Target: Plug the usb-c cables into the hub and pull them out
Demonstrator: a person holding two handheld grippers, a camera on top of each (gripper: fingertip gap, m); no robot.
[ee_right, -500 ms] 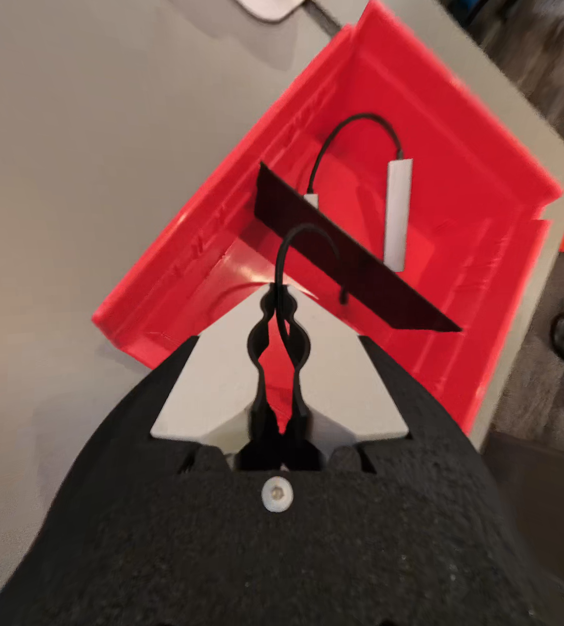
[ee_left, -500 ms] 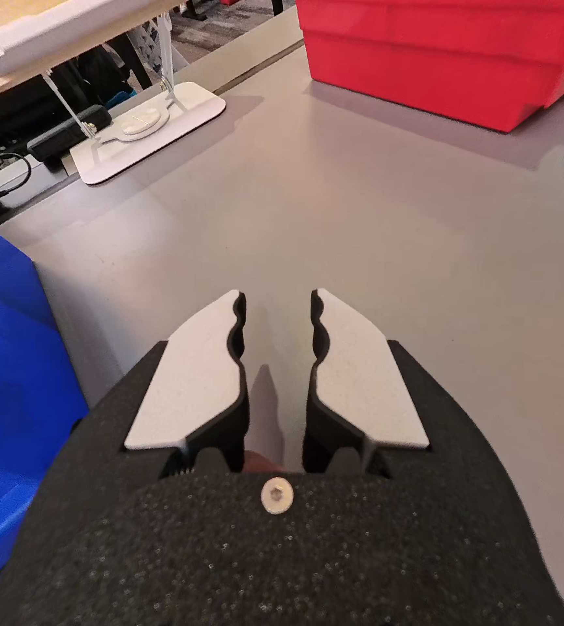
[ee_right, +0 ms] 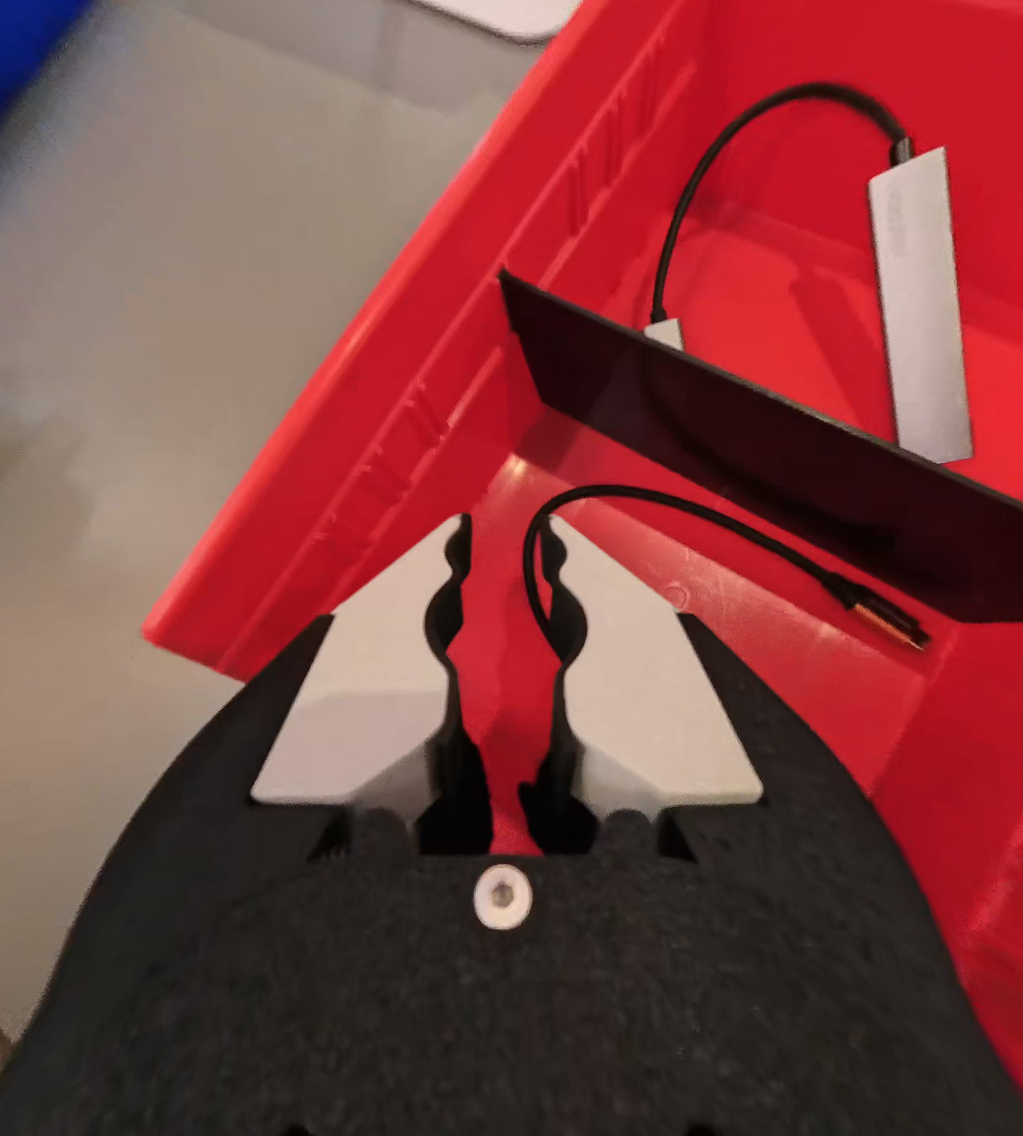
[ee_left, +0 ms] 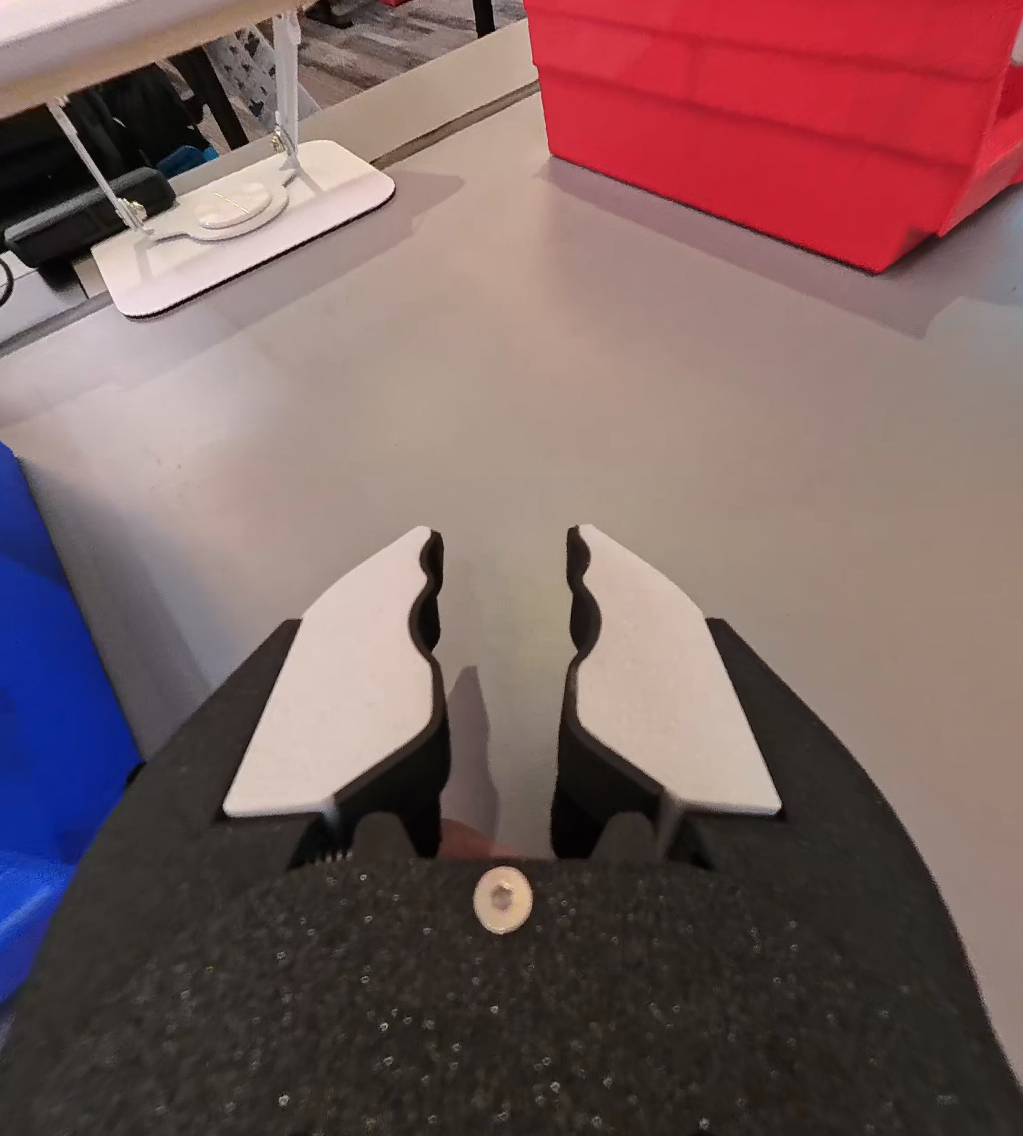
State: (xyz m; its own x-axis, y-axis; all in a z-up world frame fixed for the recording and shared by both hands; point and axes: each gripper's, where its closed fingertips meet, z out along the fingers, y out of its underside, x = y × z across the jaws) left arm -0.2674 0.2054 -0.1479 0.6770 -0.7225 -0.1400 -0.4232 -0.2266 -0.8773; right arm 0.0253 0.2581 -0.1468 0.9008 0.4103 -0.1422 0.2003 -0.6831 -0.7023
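**One cable let go, back in the red bin**

One black usb-c cable (ee_right: 668,522) now lies in the near compartment of the red bin (ee_right: 386,393), plug end by the black divider (ee_right: 804,442); half a second ago the right gripper (ee_right: 505,535) pinched it, now its jaws are spread, cable only brushing the right finger. Silver hub (ee_right: 920,307) sits in the far compartment, own lead curled beside it. Left gripper (ee_left: 504,547) spread, empty, over bare grey table (ee_left: 558,369), blue bin (ee_left: 4,615) at its left. Nothing plugged in; looks like put-away, task about finished.
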